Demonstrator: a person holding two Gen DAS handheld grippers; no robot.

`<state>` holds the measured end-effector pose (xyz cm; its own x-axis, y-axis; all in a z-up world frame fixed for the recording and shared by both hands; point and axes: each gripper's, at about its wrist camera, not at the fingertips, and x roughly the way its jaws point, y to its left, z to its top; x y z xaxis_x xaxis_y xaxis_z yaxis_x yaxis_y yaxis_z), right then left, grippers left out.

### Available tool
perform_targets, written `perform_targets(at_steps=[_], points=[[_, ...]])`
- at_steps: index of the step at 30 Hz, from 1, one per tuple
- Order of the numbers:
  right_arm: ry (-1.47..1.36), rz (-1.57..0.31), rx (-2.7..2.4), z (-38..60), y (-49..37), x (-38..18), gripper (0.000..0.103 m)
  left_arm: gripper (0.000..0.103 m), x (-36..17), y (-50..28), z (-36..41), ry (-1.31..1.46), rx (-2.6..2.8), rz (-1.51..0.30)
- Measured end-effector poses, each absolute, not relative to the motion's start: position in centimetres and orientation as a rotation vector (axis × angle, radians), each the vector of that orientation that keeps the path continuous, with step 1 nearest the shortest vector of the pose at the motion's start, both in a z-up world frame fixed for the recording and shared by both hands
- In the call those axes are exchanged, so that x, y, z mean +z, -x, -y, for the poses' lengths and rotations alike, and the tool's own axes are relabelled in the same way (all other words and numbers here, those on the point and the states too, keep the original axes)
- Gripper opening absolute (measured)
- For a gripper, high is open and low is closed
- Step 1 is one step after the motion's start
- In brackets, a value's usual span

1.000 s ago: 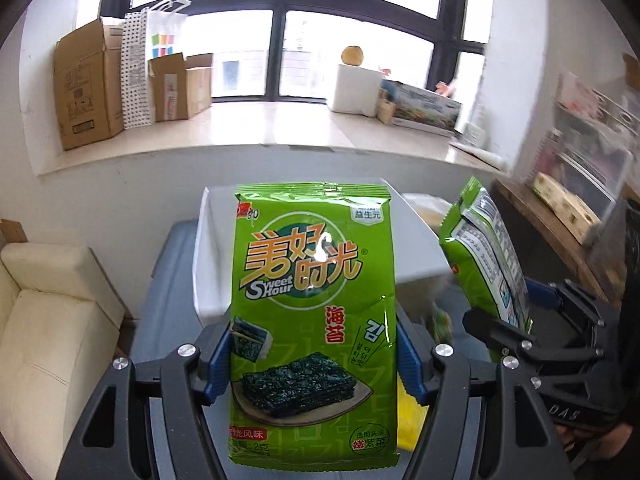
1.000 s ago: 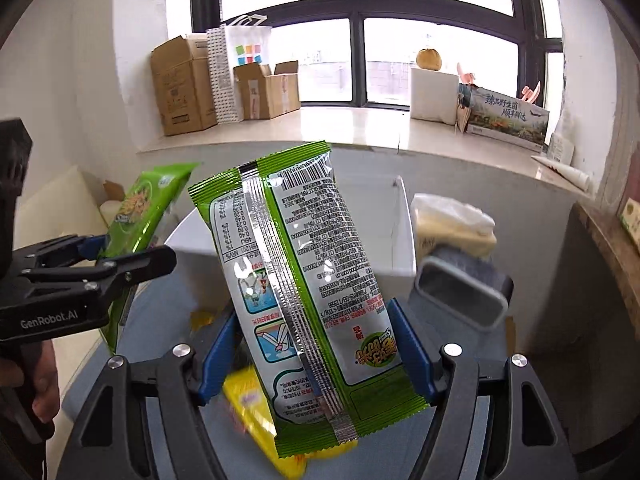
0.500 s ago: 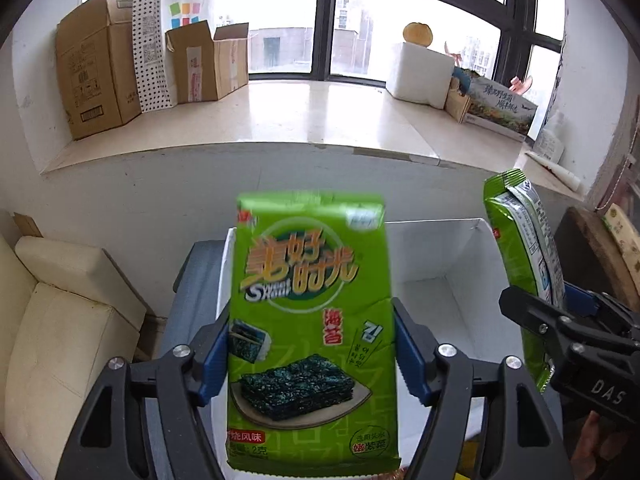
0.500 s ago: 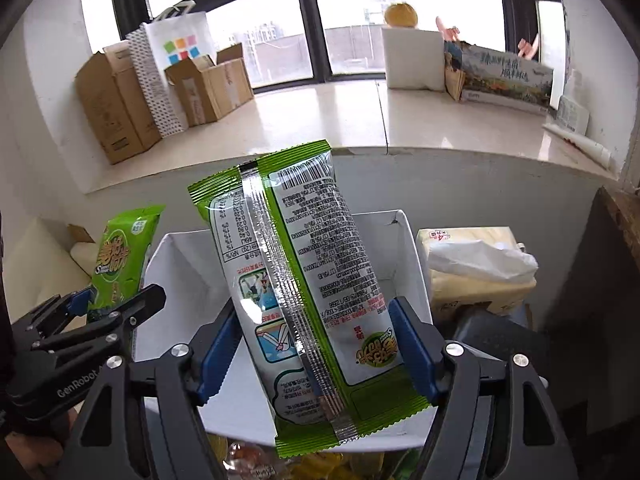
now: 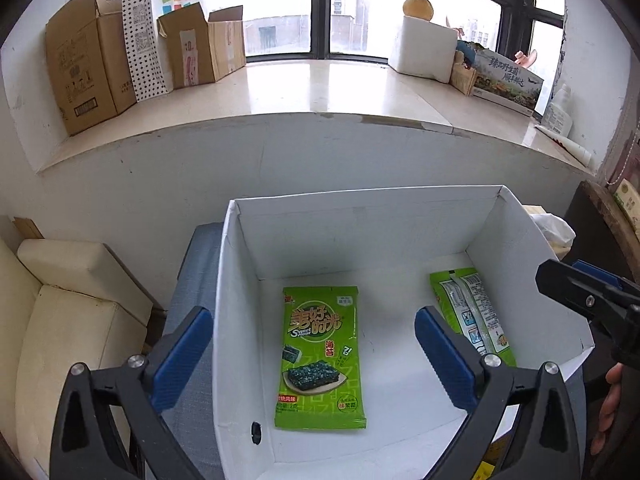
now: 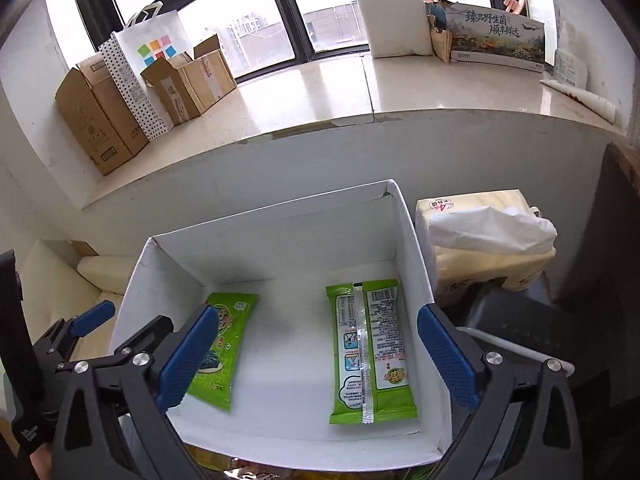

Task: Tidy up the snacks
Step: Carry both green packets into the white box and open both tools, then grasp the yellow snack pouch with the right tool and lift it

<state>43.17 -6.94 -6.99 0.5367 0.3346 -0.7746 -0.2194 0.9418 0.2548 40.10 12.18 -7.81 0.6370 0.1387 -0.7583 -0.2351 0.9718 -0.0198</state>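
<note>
Two green seaweed snack packets lie flat on the floor of a white cardboard box (image 5: pixel 240 264) (image 6: pixel 412 248). The face-up packet (image 5: pixel 320 356) (image 6: pixel 224 354) rests left of centre. The packet lying back side up (image 5: pixel 472 314) (image 6: pixel 370 350) sits by the right wall. My left gripper (image 5: pixel 312 360) hovers above the face-up packet, its jaws opening wide with nothing pressed between the blue pads. My right gripper (image 6: pixel 316 356) hangs above the other packet, jaws likewise opening, pads clear of it. Each gripper shows at the edge of the other's view.
A tissue pack (image 6: pixel 484 248) and a dark bin (image 6: pixel 516 320) stand right of the box. A cream cushion (image 5: pixel 72 312) lies to the left. Behind runs a windowsill with cardboard boxes (image 5: pixel 92 68), a paper bag (image 5: pixel 160 32) and a white foam block (image 5: pixel 424 50).
Both grippers carried their packets forward over the box, then spread their jaws. The packets dropped and now lie flat on the box floor.
</note>
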Motion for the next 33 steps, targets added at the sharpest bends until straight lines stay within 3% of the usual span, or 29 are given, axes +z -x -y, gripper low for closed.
perform_targets(at_steps=[11, 18, 26, 33], points=[[-0.083, -0.907, 0.389, 7.1, -38.9, -5.3, 0.102, 0.103, -6.1, -35.6, -11.2, 0.105, 0.123, -0.840], [0.110, -0.850, 0.453, 8.7, -31.1, -6.3, 0.102, 0.103, -5.7, -27.2, -9.8, 0.065, 0.043, -0.795], [0.293, -0.851, 0.600, 9.9, -22.6, -12.0, 0.102, 0.103, -8.3, -17.0, -9.2, 0.173, -0.063, -0.759], [0.398, -0.914, 0.684, 9.2, -21.3, -16.1, 0.102, 0.103, -8.9, -12.6, -7.1, 0.156, -0.125, -0.742]])
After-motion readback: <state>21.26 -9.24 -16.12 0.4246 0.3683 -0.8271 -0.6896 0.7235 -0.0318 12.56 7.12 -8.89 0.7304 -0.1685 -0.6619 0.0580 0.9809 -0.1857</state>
